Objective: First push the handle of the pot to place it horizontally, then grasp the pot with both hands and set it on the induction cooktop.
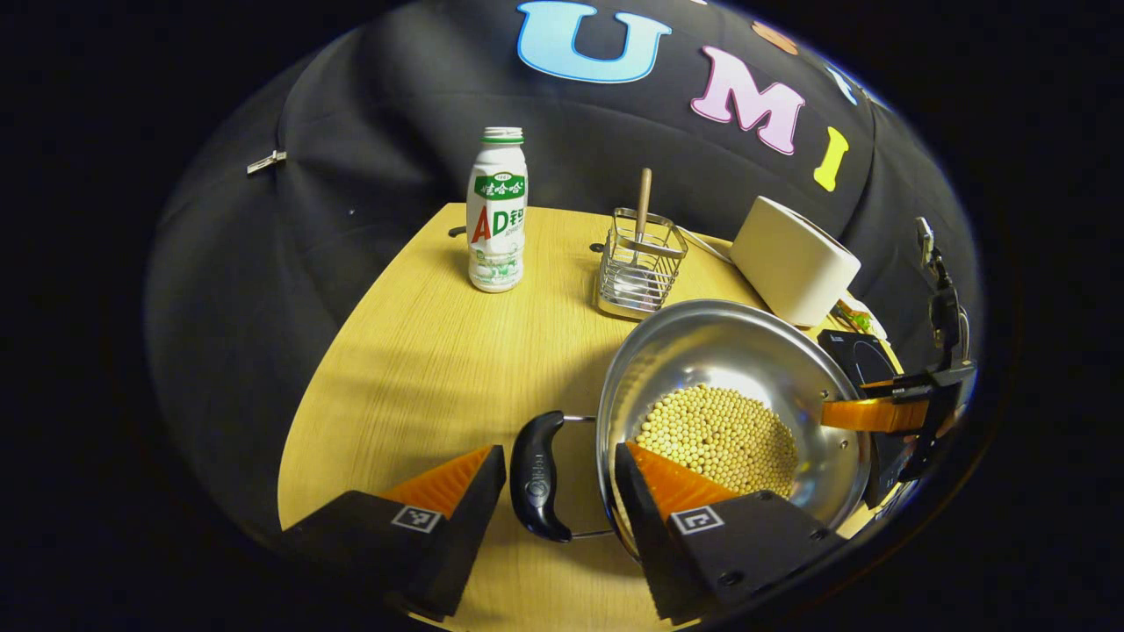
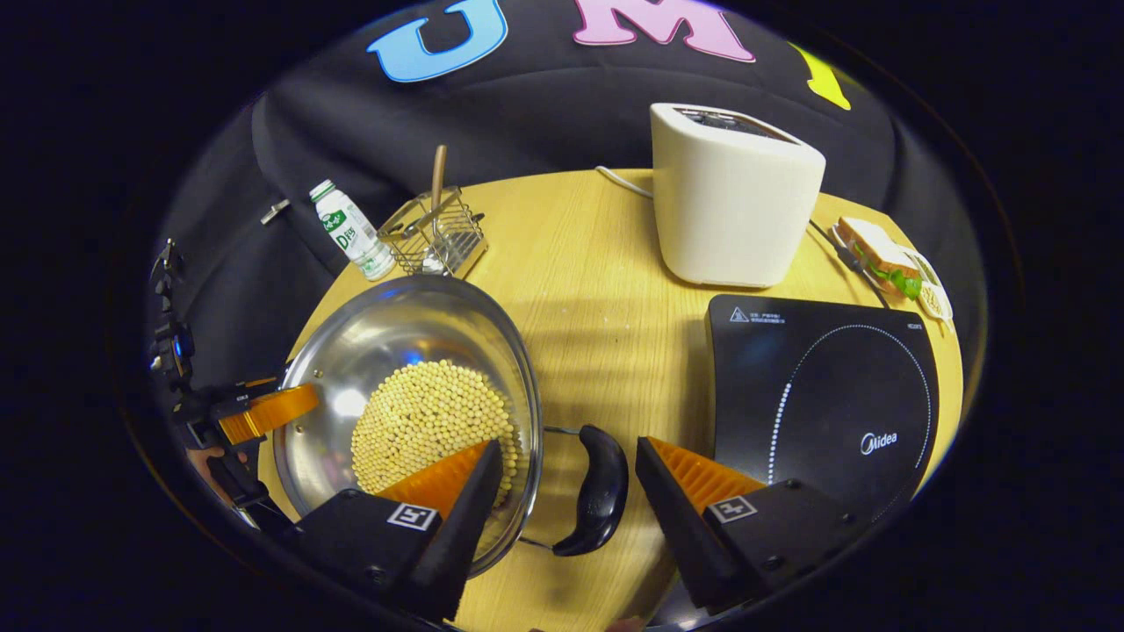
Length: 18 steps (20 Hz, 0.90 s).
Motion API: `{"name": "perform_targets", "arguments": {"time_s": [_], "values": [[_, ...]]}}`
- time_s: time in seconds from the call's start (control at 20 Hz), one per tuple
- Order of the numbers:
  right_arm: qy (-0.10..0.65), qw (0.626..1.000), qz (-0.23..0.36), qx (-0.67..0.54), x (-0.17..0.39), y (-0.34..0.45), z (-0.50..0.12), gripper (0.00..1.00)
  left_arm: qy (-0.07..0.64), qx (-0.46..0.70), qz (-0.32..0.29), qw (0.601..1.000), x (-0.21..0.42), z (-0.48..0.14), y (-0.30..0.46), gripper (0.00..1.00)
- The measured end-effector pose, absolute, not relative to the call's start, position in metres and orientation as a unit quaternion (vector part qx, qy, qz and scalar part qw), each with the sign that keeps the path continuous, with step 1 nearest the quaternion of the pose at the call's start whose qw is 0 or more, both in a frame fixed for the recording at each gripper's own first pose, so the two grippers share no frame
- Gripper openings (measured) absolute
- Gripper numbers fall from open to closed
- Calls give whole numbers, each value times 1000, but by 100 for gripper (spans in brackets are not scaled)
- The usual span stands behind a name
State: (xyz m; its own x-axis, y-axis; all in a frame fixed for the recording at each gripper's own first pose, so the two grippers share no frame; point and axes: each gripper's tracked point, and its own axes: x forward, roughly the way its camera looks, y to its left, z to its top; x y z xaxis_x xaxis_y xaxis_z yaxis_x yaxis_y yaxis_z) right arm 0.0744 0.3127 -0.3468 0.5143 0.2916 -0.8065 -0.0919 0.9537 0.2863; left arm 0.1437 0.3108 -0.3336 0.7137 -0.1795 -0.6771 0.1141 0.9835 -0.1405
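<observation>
Both claws, left (image 1: 559, 478) and right (image 2: 569, 474), gape open astride the pot's (image 2: 386, 351) side handles.

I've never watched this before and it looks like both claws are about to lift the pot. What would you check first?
1. Left claw straddles its pot handle: ok, open, fingers either side, not yet pressing.
2. Right claw straddles the other handle: ok, open too.
3. Handles lying flat: they look so.
4. Induction cooktop free of things: ok.
5. Path from pot to cooktop: ok, bare table; toaster stands behind.
6. Beans heaped to one side: may shift, so lift level.
</observation>
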Motion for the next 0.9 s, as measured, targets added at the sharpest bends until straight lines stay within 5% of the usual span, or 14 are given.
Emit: {"name": "perform_targets", "arguments": {"time_s": [0.25, 0.3, 0.55, 0.6, 0.9], "values": [[493, 858, 88, 109, 76, 311, -359, 78, 380, -32, -84, 920, 146, -339, 308, 66], [495, 857, 87, 114, 75, 311, -358, 67, 381, -33, -86, 920, 145, -339, 308, 65], [509, 850, 78, 109, 73, 309, -362, 65, 393, -25, -67, 917, 144, -345, 309, 65], [508, 851, 79, 107, 75, 311, -364, 58, 394, -23, -67, 916, 144, -345, 309, 65], [507, 852, 78, 106, 67, 307, -357, 59, 400, -26, -64, 914, 138, -339, 305, 58]]}}
